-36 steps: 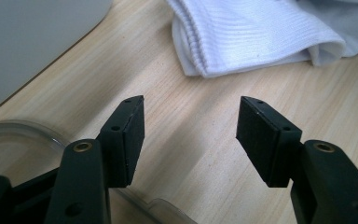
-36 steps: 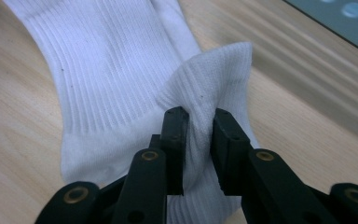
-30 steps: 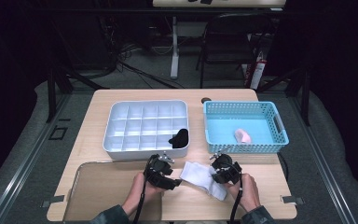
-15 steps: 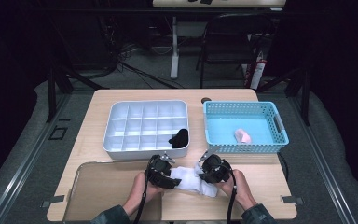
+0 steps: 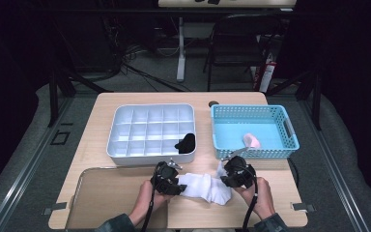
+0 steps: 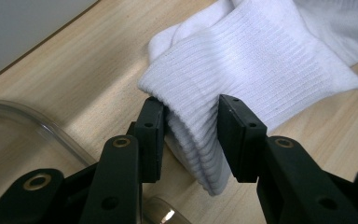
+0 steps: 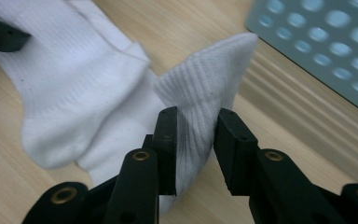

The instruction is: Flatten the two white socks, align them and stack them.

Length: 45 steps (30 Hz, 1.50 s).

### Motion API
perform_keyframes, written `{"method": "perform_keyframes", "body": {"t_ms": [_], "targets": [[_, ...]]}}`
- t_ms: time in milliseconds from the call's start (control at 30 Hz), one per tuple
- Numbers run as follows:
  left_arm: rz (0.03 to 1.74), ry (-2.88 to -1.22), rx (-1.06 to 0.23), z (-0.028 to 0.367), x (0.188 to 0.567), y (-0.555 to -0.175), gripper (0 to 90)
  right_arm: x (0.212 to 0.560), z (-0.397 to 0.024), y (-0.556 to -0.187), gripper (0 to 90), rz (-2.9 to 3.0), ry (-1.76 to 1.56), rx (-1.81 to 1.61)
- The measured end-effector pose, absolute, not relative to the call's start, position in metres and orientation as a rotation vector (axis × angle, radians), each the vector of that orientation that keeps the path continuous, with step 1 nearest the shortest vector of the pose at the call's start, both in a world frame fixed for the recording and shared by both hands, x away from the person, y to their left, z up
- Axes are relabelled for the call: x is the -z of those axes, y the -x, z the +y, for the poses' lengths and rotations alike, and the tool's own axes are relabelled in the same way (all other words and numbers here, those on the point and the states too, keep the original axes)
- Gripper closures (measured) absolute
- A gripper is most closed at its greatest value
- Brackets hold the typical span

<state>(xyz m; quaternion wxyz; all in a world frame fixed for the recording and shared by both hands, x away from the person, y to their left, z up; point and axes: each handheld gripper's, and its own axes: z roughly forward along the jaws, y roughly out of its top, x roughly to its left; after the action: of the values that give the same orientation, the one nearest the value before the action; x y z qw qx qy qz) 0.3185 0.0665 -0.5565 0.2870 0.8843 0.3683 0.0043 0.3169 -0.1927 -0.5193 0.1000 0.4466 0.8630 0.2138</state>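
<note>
The white sock (image 5: 204, 187) is laid along the tabletop's near edge. Its ribbed cuff is pinched by the left gripper (image 6: 191, 126), whose fingers have just been closing. The other end is sandwiched in the right gripper (image 7: 195, 135), fingers just easing apart, so that raised fold could easily get dropped. Beyond, a snag on the blue basket (image 5: 290, 140) can't be ruled out.

Black screw-studded grippers (image 5: 168, 180); dark sleeves (image 5: 113, 224)
</note>
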Motion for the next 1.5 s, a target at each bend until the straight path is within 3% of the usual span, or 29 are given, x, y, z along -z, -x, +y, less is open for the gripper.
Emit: {"method": "perform_keyframes", "body": {"t_ms": [633,767,1200,1500], "targets": [[1.001,-2.352,-0.011,0.065,0.557,-0.317,60.2,0.514,-0.259,-0.321,49.4,2.425,-1.674,-0.493],[0.992,-2.356,-0.014,0.065,0.556,-0.316,60.1,0.513,-0.256,-0.32,46.0,2.432,-1.656,-0.546],[0.986,-2.363,-0.009,0.067,0.556,-0.314,61.3,0.546,-0.205,-0.328,59.1,2.617,-1.451,-0.459],[0.988,-2.348,0.003,0.068,0.555,-0.312,60.7,0.55,-0.207,-0.338,58.0,2.541,-1.405,-0.481]]}}
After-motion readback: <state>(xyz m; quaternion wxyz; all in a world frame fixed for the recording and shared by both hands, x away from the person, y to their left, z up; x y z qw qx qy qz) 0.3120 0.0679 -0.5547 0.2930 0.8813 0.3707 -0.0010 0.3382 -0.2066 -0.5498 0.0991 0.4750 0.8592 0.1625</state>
